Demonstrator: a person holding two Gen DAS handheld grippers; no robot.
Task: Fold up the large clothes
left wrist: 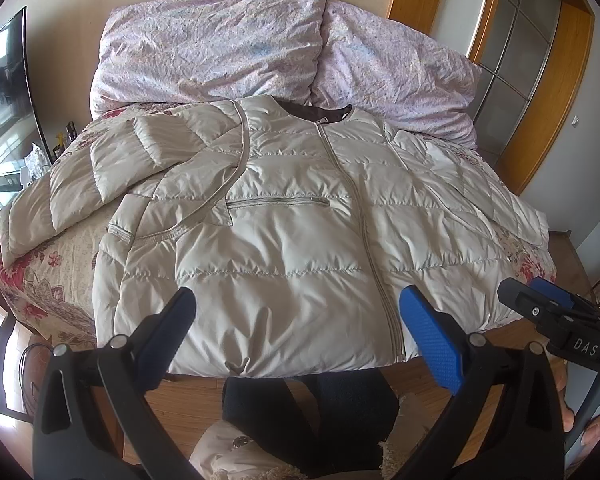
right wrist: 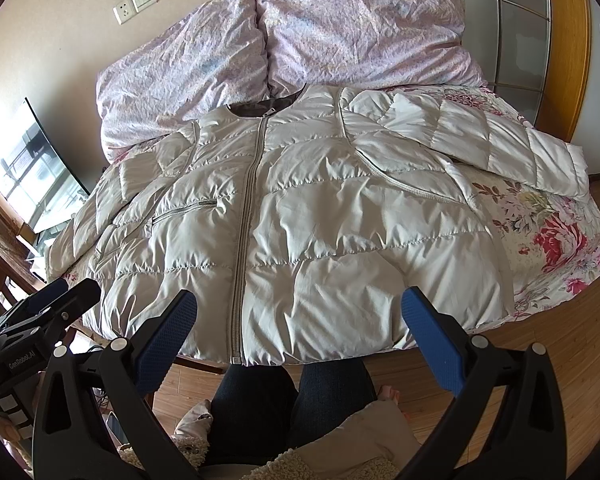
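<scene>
The near side of the bed (left wrist: 40, 276) is covered edge to edge by the spread jacket (left wrist: 284, 216). Open space is left only above its hem, where both grippers, the left gripper (left wrist: 300, 320) and right gripper (right wrist: 300, 320), hang parted. The far side is blocked by 2 pillows (right wrist: 300, 36) against the wall.

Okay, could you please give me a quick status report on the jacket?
Left gripper open, right gripper open, both hovering at the hem. Jacket flat on bed, zipped, sleeves spread, unfolded. Pillows behind collar; nothing on the jacket.
</scene>
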